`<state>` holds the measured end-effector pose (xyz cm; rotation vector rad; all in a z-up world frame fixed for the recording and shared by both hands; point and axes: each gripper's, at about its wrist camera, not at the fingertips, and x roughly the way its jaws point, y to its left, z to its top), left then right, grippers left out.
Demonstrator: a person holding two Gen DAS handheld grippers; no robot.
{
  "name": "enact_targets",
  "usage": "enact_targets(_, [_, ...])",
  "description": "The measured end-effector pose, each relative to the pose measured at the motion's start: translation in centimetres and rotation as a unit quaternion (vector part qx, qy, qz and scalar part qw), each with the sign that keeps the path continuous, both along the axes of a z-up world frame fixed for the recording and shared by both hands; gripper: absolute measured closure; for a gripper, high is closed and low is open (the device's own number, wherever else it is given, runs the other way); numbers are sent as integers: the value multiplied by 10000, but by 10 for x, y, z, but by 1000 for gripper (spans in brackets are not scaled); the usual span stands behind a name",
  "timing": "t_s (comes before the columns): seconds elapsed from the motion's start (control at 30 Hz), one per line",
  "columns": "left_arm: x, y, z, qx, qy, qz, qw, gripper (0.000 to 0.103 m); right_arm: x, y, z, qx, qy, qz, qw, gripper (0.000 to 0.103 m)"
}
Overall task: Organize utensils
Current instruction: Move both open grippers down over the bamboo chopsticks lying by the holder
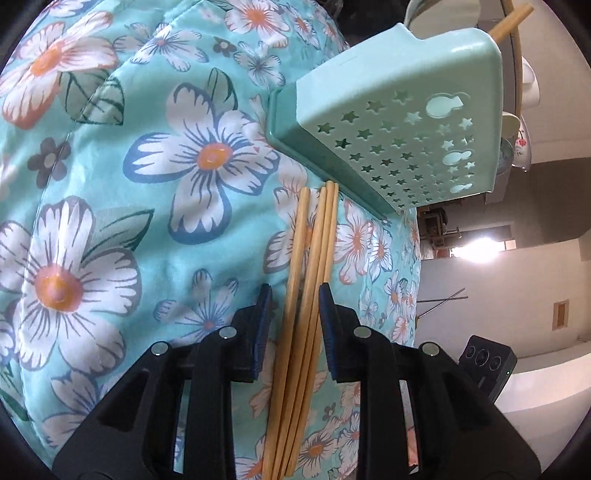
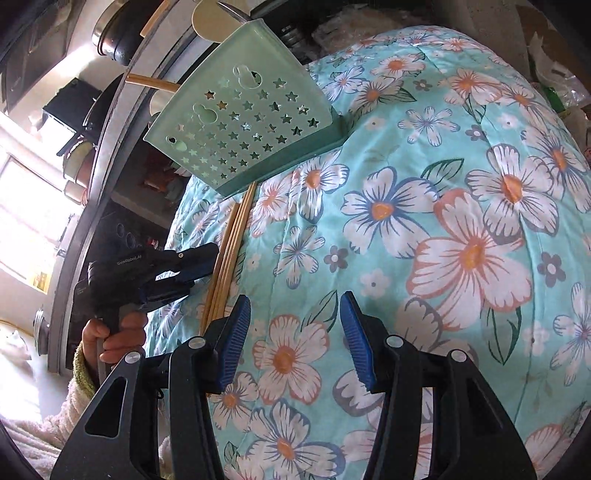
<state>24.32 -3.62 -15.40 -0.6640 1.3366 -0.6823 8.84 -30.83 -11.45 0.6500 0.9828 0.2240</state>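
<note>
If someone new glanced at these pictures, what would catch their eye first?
Probably the turquoise floral quilt that fills both views. Next, the mint holder with star cut-outs standing on it, and the bundle of wooden chopsticks lying before it, between the left gripper's blue fingers.

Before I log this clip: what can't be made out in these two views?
- Holder interior: both views show only its star-punched wall, so what is inside stays hidden.
- Chopsticks: near ends cut off by the bottom edge in the left view; in the right view the left hand-held gripper covers part of them.
- Whether its pads press the chopsticks: unclear.
- Shelf clutter: too distorted.
</note>
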Motion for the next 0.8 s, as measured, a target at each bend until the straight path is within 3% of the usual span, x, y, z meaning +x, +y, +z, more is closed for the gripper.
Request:
enact_targets(0.17, [1, 3, -5, 6, 88, 109, 9999, 92, -1, -3, -5, 62, 34, -50, 10000, 53])
enact_targets(0.47, [-1, 6, -5, -54, 80, 176, 9998, 96, -5, -3, -3, 61, 21, -51, 10000, 54])
enact_targets(0.63, [-6, 23, 7, 15, -124, 362, 9993, 97, -1, 2, 2, 188, 2, 27, 9998, 57])
enact_targets(0.8, [-14, 47, 20, 364, -438, 654, 9962, 98, 15, 26, 5, 444, -29, 372, 9983, 61])
